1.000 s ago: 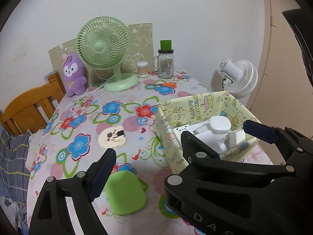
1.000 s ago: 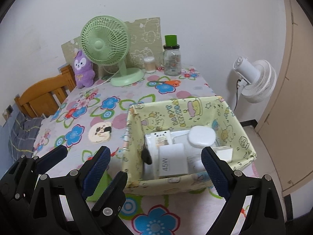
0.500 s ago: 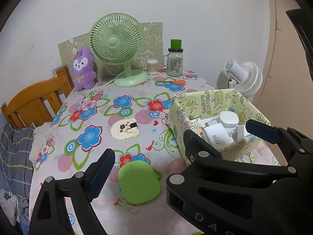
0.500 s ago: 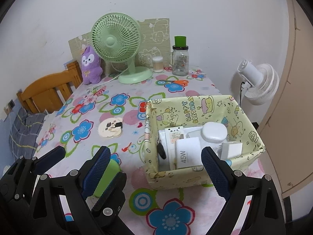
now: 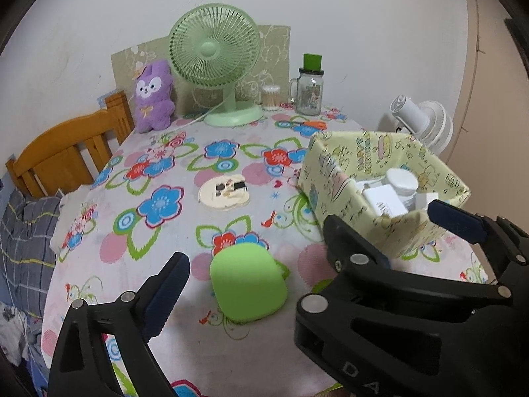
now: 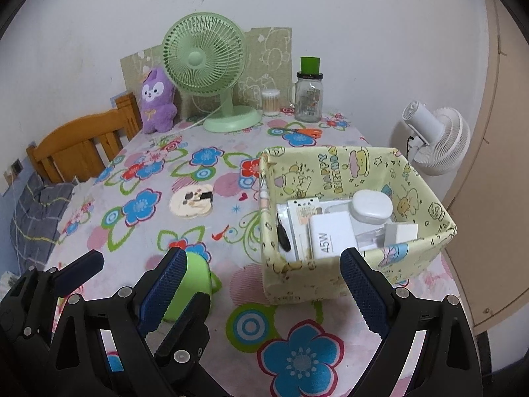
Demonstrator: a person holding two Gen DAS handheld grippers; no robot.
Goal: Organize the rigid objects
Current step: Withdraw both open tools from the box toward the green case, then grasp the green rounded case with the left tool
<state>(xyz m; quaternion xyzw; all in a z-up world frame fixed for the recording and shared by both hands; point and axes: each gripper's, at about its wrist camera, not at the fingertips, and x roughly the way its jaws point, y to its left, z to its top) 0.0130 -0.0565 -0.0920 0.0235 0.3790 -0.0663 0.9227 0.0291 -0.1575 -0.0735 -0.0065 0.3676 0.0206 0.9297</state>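
Green case (image 5: 248, 286), one, on floral tablecloth (image 5: 172, 218) beside one yellow basket (image 6: 334, 278); left claw (image 5: 307, 248) and right claw (image 6: 264, 284) both released, empty.

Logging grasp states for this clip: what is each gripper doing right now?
Left gripper: open, holding nothing, with the green case lying between its fingers.
Right gripper: open, empty.

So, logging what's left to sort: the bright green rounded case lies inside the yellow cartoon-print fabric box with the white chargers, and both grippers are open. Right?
Not quite. The bright green rounded case lies on the tablecloth, outside the yellow cartoon-print fabric box, as the left wrist view shows. Both grippers, left and right, are open.
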